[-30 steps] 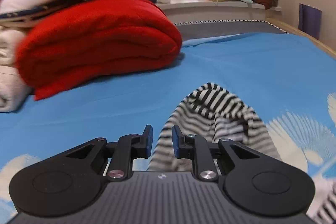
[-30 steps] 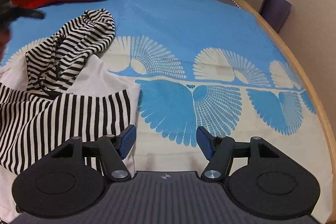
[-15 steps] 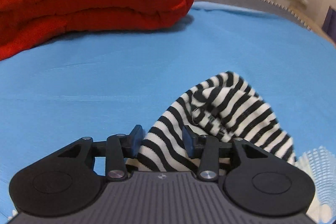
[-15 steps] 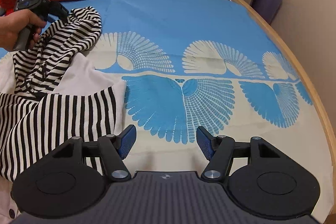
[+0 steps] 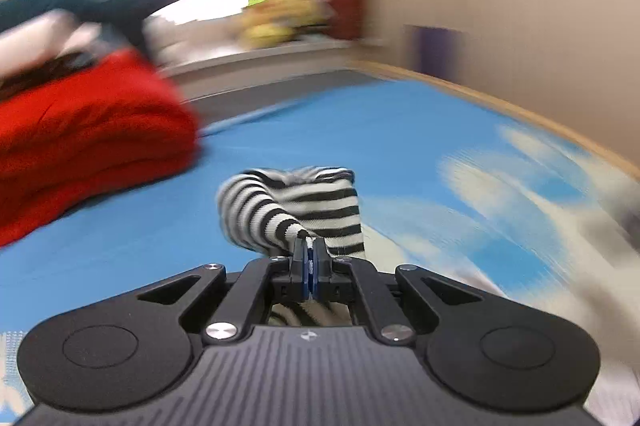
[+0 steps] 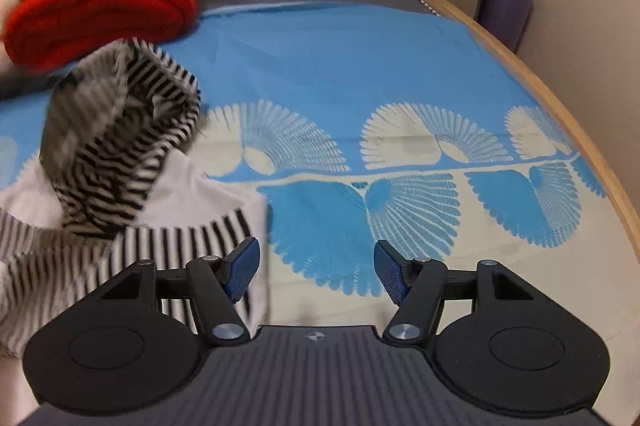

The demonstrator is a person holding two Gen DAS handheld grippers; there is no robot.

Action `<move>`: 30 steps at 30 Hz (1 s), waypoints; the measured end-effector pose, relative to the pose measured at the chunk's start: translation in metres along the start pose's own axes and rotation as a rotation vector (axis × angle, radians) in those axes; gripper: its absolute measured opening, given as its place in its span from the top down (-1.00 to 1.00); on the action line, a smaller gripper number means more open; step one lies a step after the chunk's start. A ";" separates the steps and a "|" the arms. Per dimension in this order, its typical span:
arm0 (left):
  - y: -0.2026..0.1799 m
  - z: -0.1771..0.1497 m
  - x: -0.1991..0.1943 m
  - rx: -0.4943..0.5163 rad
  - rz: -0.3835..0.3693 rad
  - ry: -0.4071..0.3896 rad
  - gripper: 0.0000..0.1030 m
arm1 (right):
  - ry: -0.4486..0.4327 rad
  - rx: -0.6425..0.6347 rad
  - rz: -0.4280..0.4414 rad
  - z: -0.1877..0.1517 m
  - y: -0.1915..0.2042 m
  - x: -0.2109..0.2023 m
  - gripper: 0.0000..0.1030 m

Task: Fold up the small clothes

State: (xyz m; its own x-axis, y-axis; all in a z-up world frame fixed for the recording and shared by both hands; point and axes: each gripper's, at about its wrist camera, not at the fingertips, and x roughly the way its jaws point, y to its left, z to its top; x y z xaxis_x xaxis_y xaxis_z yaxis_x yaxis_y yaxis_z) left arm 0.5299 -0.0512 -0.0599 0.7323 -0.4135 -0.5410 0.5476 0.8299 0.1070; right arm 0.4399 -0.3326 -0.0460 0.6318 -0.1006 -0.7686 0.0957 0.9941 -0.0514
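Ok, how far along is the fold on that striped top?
Barely started. Nothing looks folded yet: the striped top lies rumpled on the blue bedsheet. In hand: the left hand-held gripper is shut on a pinch of its striped fabric, lifted off the sheet. The right hand-held gripper is open and empty beside the hem. All the folding remains.
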 end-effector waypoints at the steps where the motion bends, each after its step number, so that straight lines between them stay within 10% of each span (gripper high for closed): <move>1: -0.016 -0.017 -0.032 0.055 -0.061 0.023 0.97 | -0.013 0.012 0.011 0.002 0.000 -0.004 -0.26; 3: -0.031 -0.049 -0.075 0.079 -0.196 0.146 0.95 | -0.032 0.031 0.021 0.004 0.000 -0.011 -0.26; 6: -0.028 -0.073 -0.115 -0.007 -0.169 0.265 0.88 | -0.053 0.069 0.048 0.006 -0.002 -0.022 -0.26; 11: 0.019 -0.081 -0.107 -0.550 0.067 0.256 0.71 | -0.074 0.124 0.116 0.005 0.007 -0.032 -0.19; 17: 0.033 -0.132 -0.045 -0.991 0.074 0.432 0.31 | 0.050 0.284 0.257 -0.006 0.015 -0.009 0.12; 26: 0.029 -0.150 -0.019 -1.087 0.087 0.525 0.36 | 0.176 0.409 0.317 -0.011 0.033 0.035 -0.01; 30: 0.024 -0.138 -0.026 -1.008 0.108 0.510 0.98 | 0.187 0.443 0.326 -0.010 0.042 0.052 -0.06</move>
State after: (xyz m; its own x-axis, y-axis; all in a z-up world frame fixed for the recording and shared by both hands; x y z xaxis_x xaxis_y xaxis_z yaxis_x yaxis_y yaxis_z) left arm 0.4684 0.0310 -0.1583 0.3792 -0.3120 -0.8711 -0.2532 0.8705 -0.4220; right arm 0.4689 -0.2956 -0.0943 0.5400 0.2570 -0.8014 0.2569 0.8565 0.4478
